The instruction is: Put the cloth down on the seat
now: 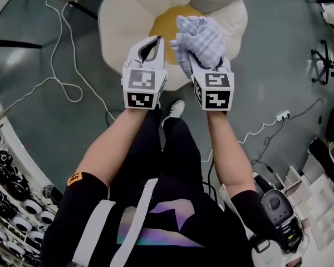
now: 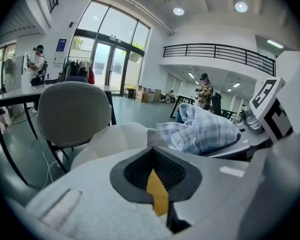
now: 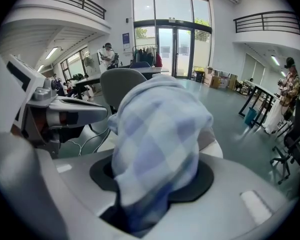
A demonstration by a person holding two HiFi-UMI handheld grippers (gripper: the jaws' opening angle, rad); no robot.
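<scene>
A blue-and-white checked cloth [image 1: 199,36] is bunched up in my right gripper [image 1: 205,61], whose jaws are shut on it. It hangs over a flower-shaped seat [image 1: 122,21] with white petals and a yellow centre [image 1: 162,25]. In the right gripper view the cloth [image 3: 157,134] fills the space between the jaws and hides the pads. My left gripper [image 1: 151,44] hovers beside it at the same height, shut and holding nothing. The left gripper view shows the cloth [image 2: 205,129] to its right and the white seat [image 2: 117,136] below.
A grey chair [image 2: 72,114] stands just beyond the seat. White cables [image 1: 61,88] loop over the grey floor at the left, and a power strip [image 1: 282,115] lies at the right. Shelves with gear sit at both lower corners. People stand far off in the hall.
</scene>
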